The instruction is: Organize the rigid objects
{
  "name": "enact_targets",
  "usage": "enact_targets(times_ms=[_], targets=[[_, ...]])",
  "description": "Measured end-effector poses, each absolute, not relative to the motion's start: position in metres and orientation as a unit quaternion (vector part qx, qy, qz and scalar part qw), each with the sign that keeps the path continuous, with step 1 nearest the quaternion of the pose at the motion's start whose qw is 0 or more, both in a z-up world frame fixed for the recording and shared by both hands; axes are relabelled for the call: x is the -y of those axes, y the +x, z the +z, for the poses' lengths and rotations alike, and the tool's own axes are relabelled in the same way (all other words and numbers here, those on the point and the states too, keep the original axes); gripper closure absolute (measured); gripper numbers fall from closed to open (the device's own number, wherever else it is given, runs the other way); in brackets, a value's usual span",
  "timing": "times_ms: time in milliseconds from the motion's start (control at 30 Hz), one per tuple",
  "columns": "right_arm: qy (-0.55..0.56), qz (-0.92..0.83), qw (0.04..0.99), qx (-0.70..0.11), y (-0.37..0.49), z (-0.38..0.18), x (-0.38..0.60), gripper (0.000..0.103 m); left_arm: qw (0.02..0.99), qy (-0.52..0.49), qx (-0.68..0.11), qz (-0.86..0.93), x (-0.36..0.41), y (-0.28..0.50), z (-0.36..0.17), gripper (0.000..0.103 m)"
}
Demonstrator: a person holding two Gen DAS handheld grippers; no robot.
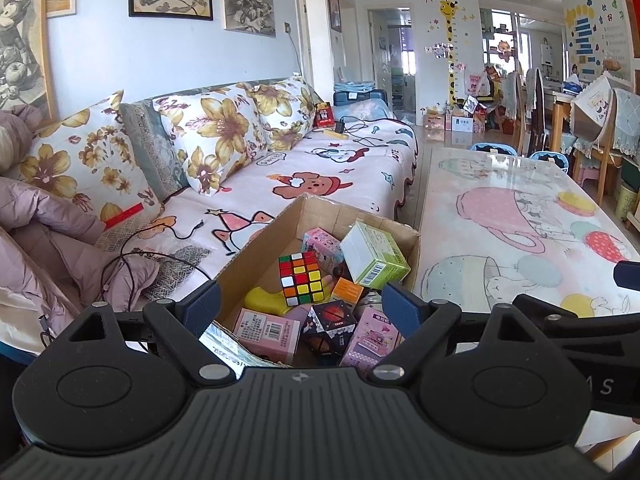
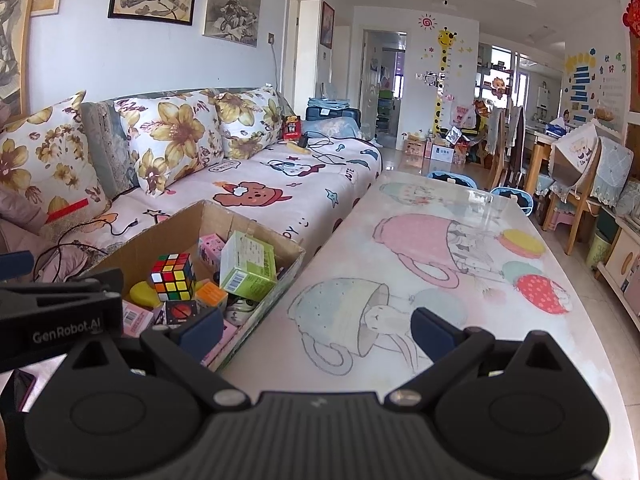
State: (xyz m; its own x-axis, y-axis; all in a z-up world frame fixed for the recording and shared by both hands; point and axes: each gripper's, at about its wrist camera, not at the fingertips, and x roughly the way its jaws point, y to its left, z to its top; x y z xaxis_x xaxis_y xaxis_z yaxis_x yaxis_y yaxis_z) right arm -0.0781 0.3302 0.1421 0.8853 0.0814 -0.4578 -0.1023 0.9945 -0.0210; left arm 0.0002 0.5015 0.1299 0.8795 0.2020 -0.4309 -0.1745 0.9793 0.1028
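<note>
Two claws: both empty, jaws spread wide apart.
Left claw [image 1: 300, 308]: hangs over the near end of the cardboard box [image 1: 256, 248], its blue fingertips [image 1: 202, 308] to either side of the jumble inside.
Right claw [image 2: 316, 328]: held above the worktop [image 2: 460, 248], just right of the box, nothing between its tips.
Box: open-topped, standing at the worktop's left edge, next to the sofa [image 1: 304, 176].
Contents: a Rubik's cube [image 1: 301, 278] tilted on top near the middle; a green carton [image 1: 374, 254] leaning at the far right corner; a yellow object [image 1: 266, 300] left of the cube; an orange box [image 1: 347, 290] just right of it; a dark patterned cube [image 1: 330, 322] and pink cartons [image 1: 266, 332] at the near end.
Worktop surface: glossy cloth printed with teacups, bare ahead of the right claw.
</note>
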Motion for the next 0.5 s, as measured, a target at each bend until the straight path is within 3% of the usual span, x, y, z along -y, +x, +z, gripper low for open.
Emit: enact_targets(times_ms=[500], targets=[[0.030,0.013,0.970,-0.242,-0.059,0.110,-0.272,0.003,0.966,0.035,-0.250,0.058,-0.455,0.027,0.115,0.000]])
